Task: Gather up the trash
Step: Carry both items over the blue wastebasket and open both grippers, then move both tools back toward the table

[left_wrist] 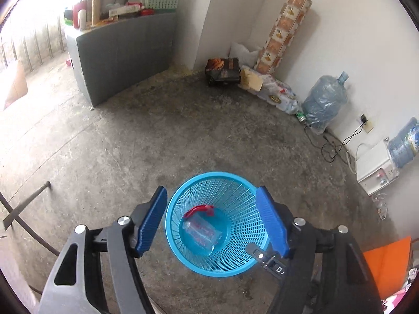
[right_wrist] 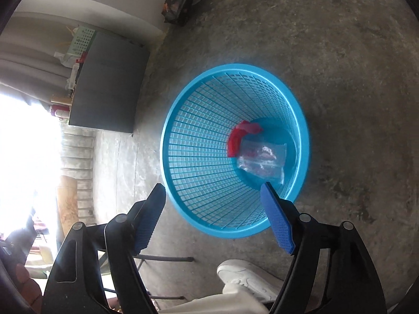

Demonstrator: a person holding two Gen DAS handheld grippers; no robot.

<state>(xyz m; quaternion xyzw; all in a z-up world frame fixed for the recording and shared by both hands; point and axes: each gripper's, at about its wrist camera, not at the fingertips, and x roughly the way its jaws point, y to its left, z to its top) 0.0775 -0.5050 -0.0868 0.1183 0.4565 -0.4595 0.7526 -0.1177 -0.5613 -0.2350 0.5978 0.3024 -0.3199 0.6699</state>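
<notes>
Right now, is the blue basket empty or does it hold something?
Not empty. The blue basket stands upright with a clear plastic bottle and a red scrap lying on its bottom.

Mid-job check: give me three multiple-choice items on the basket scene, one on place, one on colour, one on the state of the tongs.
1. Where does the clear bottle lie?
A. on the floor beside the basket
B. at the bottom of the basket
C. between the left tongs

2. What colour is the wrapper next to the bottle?
A. red
B. green
C. yellow

3. How do the left tongs and right tongs stand?
A. both shut on trash
B. left shut, right open
C. both open and empty

Answers: 1 B, both views show the bottle on the basket's solid base. 2 A, the scrap beside it is red. 3 C, each pair of blue pads stands wide apart with nothing between them.
</notes>
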